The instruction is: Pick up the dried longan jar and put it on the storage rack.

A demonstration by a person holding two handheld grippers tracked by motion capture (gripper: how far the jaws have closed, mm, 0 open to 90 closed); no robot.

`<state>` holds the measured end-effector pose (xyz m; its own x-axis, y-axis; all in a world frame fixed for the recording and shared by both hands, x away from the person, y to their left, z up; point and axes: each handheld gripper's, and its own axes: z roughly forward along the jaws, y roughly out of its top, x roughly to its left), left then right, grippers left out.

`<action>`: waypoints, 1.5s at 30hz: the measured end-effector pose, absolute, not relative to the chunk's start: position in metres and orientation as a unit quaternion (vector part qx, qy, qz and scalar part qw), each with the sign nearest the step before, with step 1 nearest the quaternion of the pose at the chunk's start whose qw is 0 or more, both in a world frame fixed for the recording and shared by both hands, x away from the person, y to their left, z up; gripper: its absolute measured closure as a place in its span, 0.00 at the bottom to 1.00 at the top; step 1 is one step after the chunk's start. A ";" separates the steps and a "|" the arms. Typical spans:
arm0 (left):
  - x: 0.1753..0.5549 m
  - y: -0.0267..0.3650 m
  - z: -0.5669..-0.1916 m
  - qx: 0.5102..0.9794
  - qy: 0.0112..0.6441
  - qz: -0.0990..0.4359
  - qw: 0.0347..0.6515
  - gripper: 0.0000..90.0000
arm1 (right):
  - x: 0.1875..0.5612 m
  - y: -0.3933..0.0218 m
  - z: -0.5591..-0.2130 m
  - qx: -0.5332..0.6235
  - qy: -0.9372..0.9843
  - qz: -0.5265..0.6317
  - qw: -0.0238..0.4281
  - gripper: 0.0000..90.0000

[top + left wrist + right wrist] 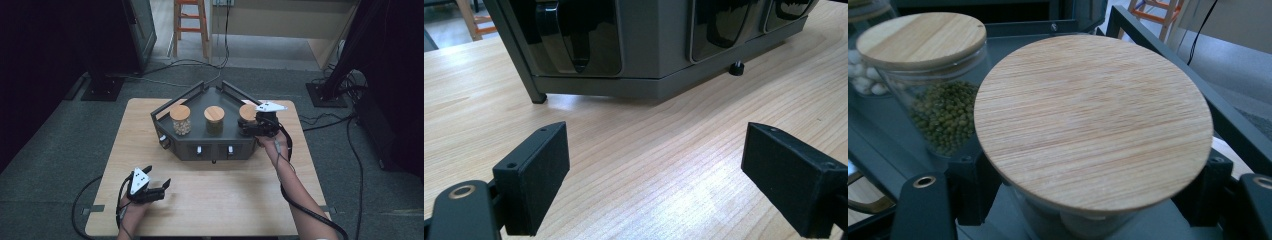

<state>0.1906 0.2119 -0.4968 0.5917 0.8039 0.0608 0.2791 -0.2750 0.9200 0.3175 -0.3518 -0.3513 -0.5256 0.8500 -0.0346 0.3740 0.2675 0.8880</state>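
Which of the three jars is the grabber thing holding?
The right-hand jar on the dark rack. The right hand-held gripper is shut around it; the green-bean jar and pale-filled jar stand untouched beside it.

The high view is dim, its left and right sides nearly black, and light from above falls on the pale counter [210, 200]. In the left gripper view a soft glare patch lies on the wood grain. The near jar lid [1093, 120] looks sharp, the far background soft.

We can read no text, label, brand, number or sign on anything in these views.
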 end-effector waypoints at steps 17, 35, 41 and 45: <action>0.191 0.211 -0.497 0.752 0.359 0.272 0.482 0.13 | 0.327 -0.349 -0.361 0.423 0.744 0.445 0.266 0.28; 0.191 0.210 -0.497 0.754 0.358 0.271 0.480 0.13 | 0.326 -0.351 -0.367 0.423 0.739 0.451 0.267 0.26; 0.191 0.210 -0.497 0.755 0.358 0.271 0.479 0.13 | 0.324 -0.355 -0.370 0.417 0.739 0.460 0.263 0.20; 0.192 0.209 -0.497 0.756 0.357 0.270 0.478 0.13 | 0.321 -0.355 -0.373 0.414 0.737 0.464 0.266 0.15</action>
<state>0.1918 0.2092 -0.4969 0.5994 0.7976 0.0674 0.2812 -0.2887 0.9152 0.3208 -0.3552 -0.3732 -0.5169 0.8560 -0.0076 0.3630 0.2272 0.9037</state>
